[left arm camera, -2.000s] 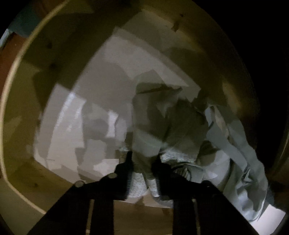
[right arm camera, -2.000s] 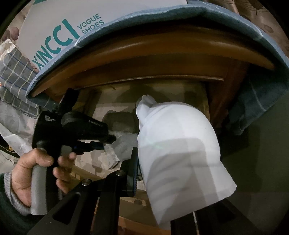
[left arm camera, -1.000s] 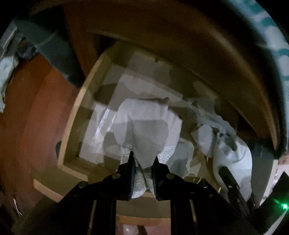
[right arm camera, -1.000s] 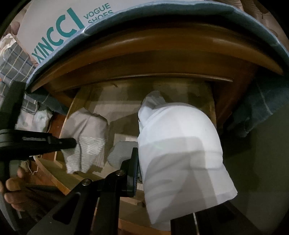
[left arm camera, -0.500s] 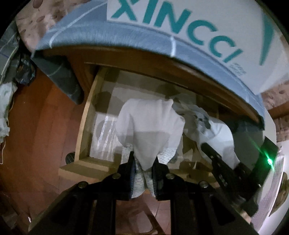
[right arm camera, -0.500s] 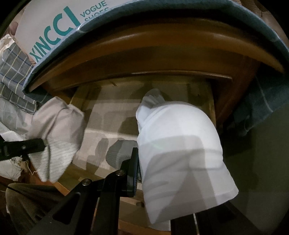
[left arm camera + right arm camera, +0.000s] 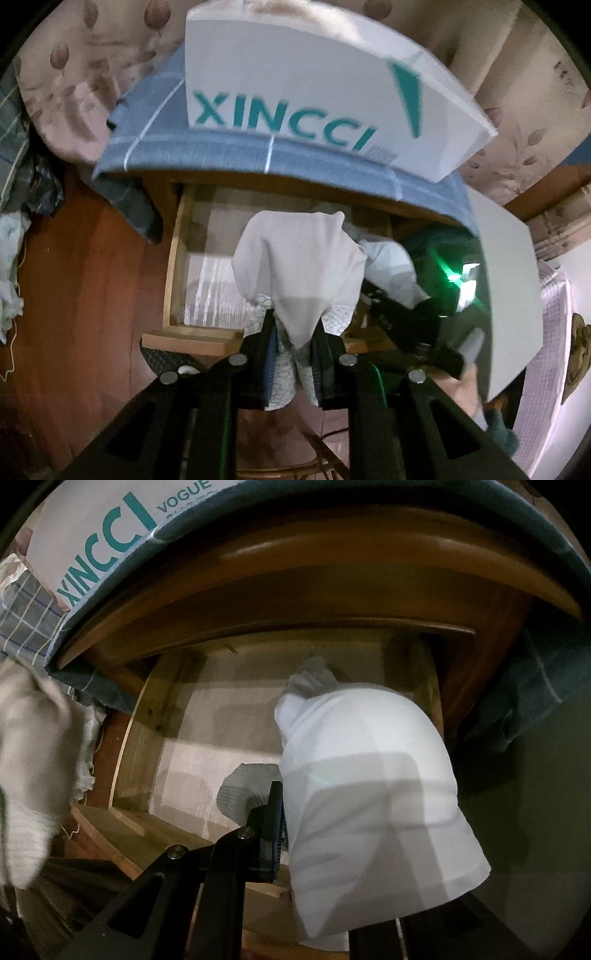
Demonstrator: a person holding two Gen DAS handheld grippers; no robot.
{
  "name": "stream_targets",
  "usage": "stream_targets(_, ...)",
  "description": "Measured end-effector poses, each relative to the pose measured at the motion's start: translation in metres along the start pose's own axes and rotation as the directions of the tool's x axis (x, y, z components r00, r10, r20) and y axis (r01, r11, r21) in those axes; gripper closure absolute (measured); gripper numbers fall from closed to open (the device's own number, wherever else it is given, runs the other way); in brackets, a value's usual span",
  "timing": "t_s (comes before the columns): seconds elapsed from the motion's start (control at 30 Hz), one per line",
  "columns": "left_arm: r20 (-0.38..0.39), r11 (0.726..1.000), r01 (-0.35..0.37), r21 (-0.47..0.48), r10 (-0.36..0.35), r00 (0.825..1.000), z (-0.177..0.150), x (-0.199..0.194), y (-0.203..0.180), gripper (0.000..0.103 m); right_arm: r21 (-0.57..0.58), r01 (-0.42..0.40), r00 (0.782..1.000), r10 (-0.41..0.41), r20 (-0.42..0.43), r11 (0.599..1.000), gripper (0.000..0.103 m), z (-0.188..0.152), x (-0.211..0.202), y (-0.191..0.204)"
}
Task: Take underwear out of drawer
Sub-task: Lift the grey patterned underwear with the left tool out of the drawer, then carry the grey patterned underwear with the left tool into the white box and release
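Because the pale wooden drawer (image 7: pixel 136 738) stands pulled out under the curved brown wooden top of the cabinet (image 7: pixel 332 554), both garments hang clear above it. A blue checked cloth (image 7: pixel 229 155) drapes over that top, and on it sits a white shoe box with teal lettering (image 7: pixel 314 81), well above the work and not in the way. The floor beside the drawer is red-brown wood (image 7: pixel 74 277).

The right tool (image 7: pixel 295 830) is clamped on a white, smooth piece of underwear (image 7: pixel 369 794), which billows over it and hides its far finger. The left tool (image 7: pixel 293 354) is pinched narrow on a second piece, pale grey-white cloth with a fine honeycomb print (image 7: pixel 299 269), bunched between the pads and drooping over the drawer's front.

Both pieces look light, limp and unbreakable; I judge that they will sag and swing rather than slip, and that a fold or a waistband edge gives the surest hold.

A small grey ribbed scrap of cloth (image 7: pixel 247 790) lies on the drawer bottom just beside the right tool. The cabinet's overhanging top is the one thing a lifted garment might brush.
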State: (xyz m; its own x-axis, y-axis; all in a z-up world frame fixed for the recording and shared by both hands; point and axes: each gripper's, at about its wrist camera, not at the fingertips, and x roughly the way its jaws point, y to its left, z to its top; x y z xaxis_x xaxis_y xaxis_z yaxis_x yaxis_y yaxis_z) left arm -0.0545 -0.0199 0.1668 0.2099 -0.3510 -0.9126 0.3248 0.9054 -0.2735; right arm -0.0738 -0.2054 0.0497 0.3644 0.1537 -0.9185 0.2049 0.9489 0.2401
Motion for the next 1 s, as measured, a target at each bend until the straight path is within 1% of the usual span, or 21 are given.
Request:
stream_targets(0.13, 0.056, 0.999, 0.013, 0.033, -0.015, 0.998, 0.007, -0.034, -0.007, 0.087, 0.0, -0.002, 1.0, 0.002, -0.003, 1.0, 0.092, 0.0, 0.001, 0.0)
stream_targets(0.17, 0.082, 0.999, 0.01, 0.042, -0.014, 0.997, 0.009, -0.047, -0.01, 0.087, -0.001, 0.0, 1.0, 0.0, -0.002, 1.0, 0.092, 0.0, 0.001, 0.0)
stream_targets(0.23, 0.112, 0.998, 0.01, 0.059, -0.017, 0.994, 0.014, -0.064, -0.014, 0.087, -0.003, -0.004, 1.0, 0.004, -0.002, 1.0, 0.092, 0.0, 0.001, 0.0)
stream_targets(0.37, 0.192, 0.998, 0.015, 0.062, -0.026, 0.981, 0.034, -0.104, -0.018, 0.087, -0.002, -0.004, 1.0, 0.004, 0.0, 1.0, 0.092, 0.0, 0.002, 0.0)
stream_targets(0.47, 0.242, 0.998, -0.002, 0.06, -0.013, 0.97, 0.054, -0.128, -0.019, 0.087, 0.0, -0.007, 1.0, 0.007, -0.002, 1.0, 0.092, 0.0, 0.002, 0.0)
stream_targets(0.5, 0.267, 0.999, -0.017, 0.05, 0.003, 0.964, 0.063, -0.136, -0.019, 0.087, 0.001, -0.009, 1.0, 0.009, -0.002, 1.0, 0.092, 0.0, 0.001, 0.0)
stream_targets(0.57, 0.292, 0.998, -0.044, 0.054, 0.026, 0.956, 0.077, -0.148, -0.019, 0.087, -0.001, -0.007, 1.0, 0.007, -0.002, 1.0, 0.092, 0.0, 0.002, 0.001)
stream_targets(0.67, 0.301, 0.997, -0.054, 0.05, 0.036, 0.953, 0.1, -0.157, -0.017, 0.087, -0.004, -0.01, 1.0, 0.01, -0.001, 1.0, 0.092, 0.0, 0.002, 0.002)
stream_targets(0.7, 0.312, 0.998, -0.059, 0.034, 0.045, 0.949, 0.108, -0.159, -0.015, 0.087, -0.006, -0.01, 1.0, 0.01, -0.004, 1.0, 0.092, 0.0, 0.003, 0.002)
stream_targets(0.77, 0.313, 0.997, -0.07, 0.046, 0.052, 0.948, 0.127, -0.159, -0.015, 0.087, -0.01, -0.01, 1.0, 0.01, -0.008, 1.0, 0.092, 0.0, 0.003, 0.003)
stream_targets(0.83, 0.342, 0.994, -0.103, 0.02, 0.09, 0.935, 0.145, -0.16, -0.014, 0.087, -0.01, -0.009, 1.0, 0.009, -0.011, 1.0, 0.092, 0.0, 0.003, 0.003)
stream_targets(0.87, 0.344, 0.992, -0.123, 0.035, 0.104, 0.933, 0.155, -0.157, -0.017, 0.087, -0.009, -0.009, 1.0, 0.009, -0.01, 1.0, 0.092, 0.0, 0.003, 0.003)
stream_targets(0.9, 0.363, 0.99, -0.14, 0.028, 0.12, 0.924, 0.165, -0.153, -0.017, 0.087, -0.01, -0.01, 1.0, 0.01, -0.008, 1.0, 0.092, 0.0, 0.003, 0.003)
stream_targets(0.93, 0.369, 0.988, -0.152, 0.019, 0.134, 0.92, 0.17, -0.15, -0.016, 0.087, -0.01, -0.01, 1.0, 0.01, -0.007, 1.0, 0.092, 0.0, 0.003, 0.003)
stream_targets(1.0, 0.351, 0.985, -0.165, 0.042, 0.14, 0.926, 0.187, -0.135, -0.019, 0.087, -0.007, -0.016, 1.0, 0.016, -0.004, 1.0, 0.092, -0.001, 0.002, 0.003)
